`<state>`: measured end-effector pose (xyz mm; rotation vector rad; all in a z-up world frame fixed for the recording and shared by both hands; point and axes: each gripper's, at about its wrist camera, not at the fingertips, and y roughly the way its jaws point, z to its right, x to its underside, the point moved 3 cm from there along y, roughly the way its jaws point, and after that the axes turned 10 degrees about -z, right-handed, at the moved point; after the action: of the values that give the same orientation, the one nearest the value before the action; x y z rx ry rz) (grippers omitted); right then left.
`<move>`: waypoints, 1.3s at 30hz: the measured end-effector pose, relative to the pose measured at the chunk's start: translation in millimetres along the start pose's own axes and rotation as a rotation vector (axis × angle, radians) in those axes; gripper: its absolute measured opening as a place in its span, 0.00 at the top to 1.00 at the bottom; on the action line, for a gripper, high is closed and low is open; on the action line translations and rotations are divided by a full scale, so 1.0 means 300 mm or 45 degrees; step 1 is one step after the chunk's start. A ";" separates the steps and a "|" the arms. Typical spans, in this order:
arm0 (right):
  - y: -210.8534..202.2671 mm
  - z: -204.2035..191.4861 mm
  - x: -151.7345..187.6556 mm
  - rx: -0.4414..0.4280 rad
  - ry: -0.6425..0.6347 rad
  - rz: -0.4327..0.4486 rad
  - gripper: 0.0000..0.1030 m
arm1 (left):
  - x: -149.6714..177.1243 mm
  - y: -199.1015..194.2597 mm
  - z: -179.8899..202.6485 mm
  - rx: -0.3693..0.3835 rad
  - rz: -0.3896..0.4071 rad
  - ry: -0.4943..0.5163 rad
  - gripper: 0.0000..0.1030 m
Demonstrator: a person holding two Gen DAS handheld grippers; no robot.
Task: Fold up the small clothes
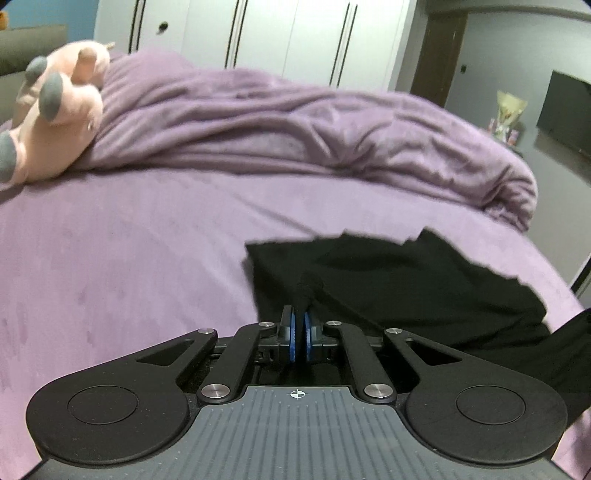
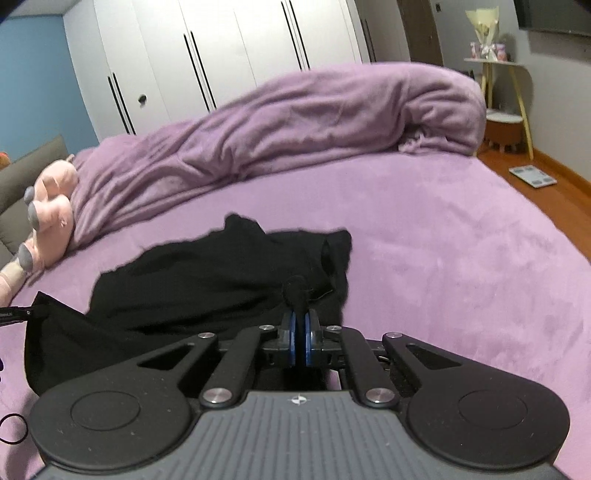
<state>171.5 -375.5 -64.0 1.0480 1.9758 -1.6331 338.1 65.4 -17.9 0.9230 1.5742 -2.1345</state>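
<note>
The wide bed under its purple plush sheet (image 2: 424,229) carries a rumpled purple blanket (image 2: 314,122) at the back and a pink stuffed toy (image 1: 55,118) well to the side; the small black fabric garment (image 1: 388,280) lies crumpled near the front edge; the left gripper (image 1: 300,325) pinches one bunched edge, the right gripper (image 2: 300,325) another; thin pinches may slip, dropping the cloth unevenly.

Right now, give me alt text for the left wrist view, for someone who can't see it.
The left gripper is shut on a pinch of a black garment that lies on a purple bed sheet. Behind it a rumpled purple blanket runs across the bed, with a pink plush toy at the far left and white wardrobe doors beyond.
</note>
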 end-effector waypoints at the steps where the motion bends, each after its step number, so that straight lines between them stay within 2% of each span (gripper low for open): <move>1: -0.009 -0.007 -0.015 -0.007 -0.001 0.022 0.96 | -0.017 -0.009 0.005 0.004 0.017 0.002 0.94; 5: -0.023 -0.027 -0.098 -0.039 -0.017 0.106 0.96 | -0.098 -0.039 0.017 -0.011 0.109 0.021 0.94; 8: 0.000 -0.026 -0.174 -0.032 -0.008 0.162 0.96 | -0.154 -0.004 0.005 -0.042 0.124 0.007 0.94; 11: 0.087 -0.015 -0.240 -0.039 0.036 0.137 0.96 | -0.178 0.112 -0.020 -0.049 0.041 -0.051 0.94; 14: 0.232 0.006 -0.267 -0.081 0.092 0.024 0.96 | -0.140 0.261 -0.043 -0.072 -0.116 -0.084 0.93; 16: 0.320 0.015 -0.254 -0.068 0.103 -0.037 0.96 | -0.105 0.332 -0.051 -0.089 -0.197 -0.089 0.93; 18: 0.389 0.028 -0.235 -0.036 0.108 -0.110 0.96 | -0.078 0.364 -0.055 -0.091 -0.232 -0.074 0.93; 19: 0.407 0.033 -0.224 -0.025 0.114 -0.127 0.95 | -0.066 0.375 -0.057 -0.083 -0.249 -0.072 0.87; 20: 0.416 0.040 -0.213 -0.030 0.114 -0.140 0.95 | -0.056 0.378 -0.060 -0.079 -0.254 -0.070 0.86; 22: 0.425 0.051 -0.202 -0.041 0.120 -0.161 0.94 | -0.041 0.377 -0.064 -0.076 -0.238 -0.053 0.76; 25: 0.425 0.047 -0.195 -0.040 0.068 -0.168 0.91 | -0.031 0.375 -0.074 -0.057 -0.232 -0.066 0.77; 26: 0.426 0.044 -0.193 -0.033 0.049 -0.168 0.91 | -0.028 0.376 -0.076 -0.069 -0.232 -0.072 0.82; 27: 0.427 0.039 -0.191 -0.020 0.027 -0.165 0.91 | -0.033 0.380 -0.073 -0.079 -0.234 -0.075 0.93; 30: 0.417 0.022 -0.195 0.030 -0.014 -0.146 0.96 | -0.037 0.360 -0.059 -0.105 -0.209 -0.047 0.94; 34: 0.340 -0.011 -0.222 0.055 -0.080 -0.042 0.97 | -0.094 0.271 -0.039 -0.110 -0.103 0.017 0.94; 37: 0.269 -0.041 -0.294 0.051 -0.125 0.090 0.97 | -0.198 0.222 -0.046 -0.093 -0.008 -0.026 0.94; 39: 0.262 -0.059 -0.361 0.086 -0.133 0.153 0.97 | -0.272 0.232 -0.032 -0.169 0.043 0.002 0.94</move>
<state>303.3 -387.8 -37.7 1.0615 1.7681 -1.6646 443.3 42.3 -15.1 0.9014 1.6665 -1.9796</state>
